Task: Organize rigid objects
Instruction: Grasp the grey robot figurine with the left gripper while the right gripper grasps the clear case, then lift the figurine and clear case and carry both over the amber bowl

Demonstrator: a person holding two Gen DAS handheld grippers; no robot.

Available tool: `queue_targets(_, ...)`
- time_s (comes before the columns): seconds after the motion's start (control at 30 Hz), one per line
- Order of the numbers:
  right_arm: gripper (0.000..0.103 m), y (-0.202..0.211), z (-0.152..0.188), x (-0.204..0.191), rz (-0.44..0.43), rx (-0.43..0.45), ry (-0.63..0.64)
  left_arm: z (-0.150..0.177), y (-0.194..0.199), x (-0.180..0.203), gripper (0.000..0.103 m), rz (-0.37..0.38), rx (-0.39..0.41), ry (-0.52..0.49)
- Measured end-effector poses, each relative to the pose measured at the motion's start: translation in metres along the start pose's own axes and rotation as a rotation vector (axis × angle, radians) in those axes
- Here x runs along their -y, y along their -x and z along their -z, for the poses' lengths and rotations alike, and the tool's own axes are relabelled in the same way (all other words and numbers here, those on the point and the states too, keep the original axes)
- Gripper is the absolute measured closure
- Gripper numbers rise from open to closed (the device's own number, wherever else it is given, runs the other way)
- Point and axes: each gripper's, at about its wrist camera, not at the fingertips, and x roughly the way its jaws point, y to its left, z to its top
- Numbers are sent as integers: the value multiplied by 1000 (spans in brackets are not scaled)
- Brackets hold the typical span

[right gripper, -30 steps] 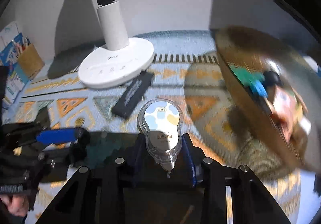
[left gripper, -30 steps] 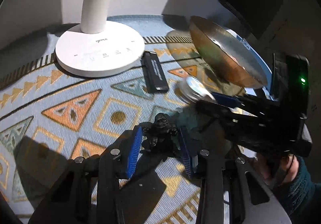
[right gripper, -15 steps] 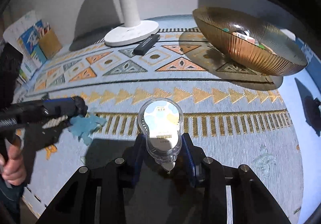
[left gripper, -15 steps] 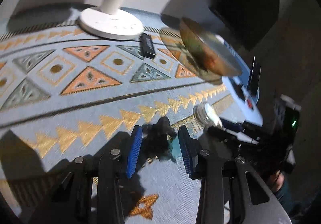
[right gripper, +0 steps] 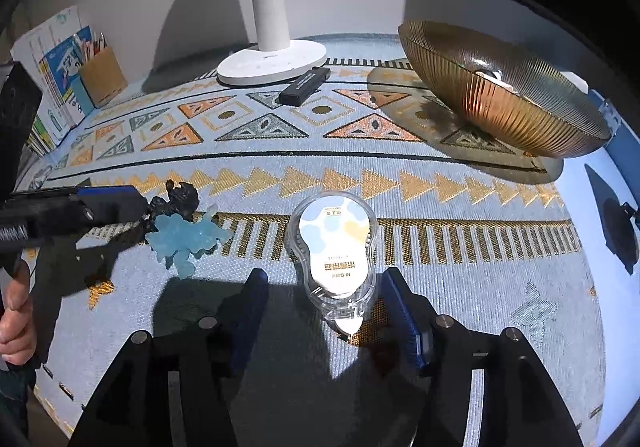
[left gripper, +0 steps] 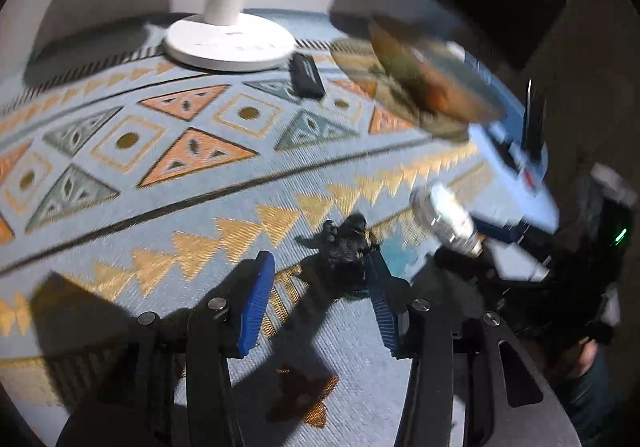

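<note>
Two grippers hover low over the patterned worktop (right gripper: 460, 271), near its front edge. The right gripper (right gripper: 324, 301) has just been spreading its jaws; the correction tape dispenser (right gripper: 334, 247) lies between them, untouched by the pads. The left gripper (left gripper: 316, 297) has likewise just been opening its jaws, and the black figurine (left gripper: 346, 243) sits against its right pad, beside a pale blue figurine (right gripper: 186, 237). A ribbed gold bowl (right gripper: 500, 103) stands toward the back right corner.

Both my cameras ride just behind the tongs and look steeply down and forward — close over the table (right gripper: 460, 279). My left view faces the lamp base (left gripper: 228, 43) with the right tongs (left gripper: 472, 243) at its edge; my right view shares that lamp base (right gripper: 272, 61) and bowl (right gripper: 500, 99).
</note>
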Motion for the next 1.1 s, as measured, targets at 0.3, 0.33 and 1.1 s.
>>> queue_targets(0.3,45,0,0,-1,6,5,-1,-6,-13,23,58,-82,-7,-104)
queue_targets(0.33,45,-1,0,-1,7,5,0,-7,-16,28,58,-90,-6,-124)
queue_targets(1.1,59,-9,-11,-4,65,14,-7,15,32,-18,71,-120,256,73)
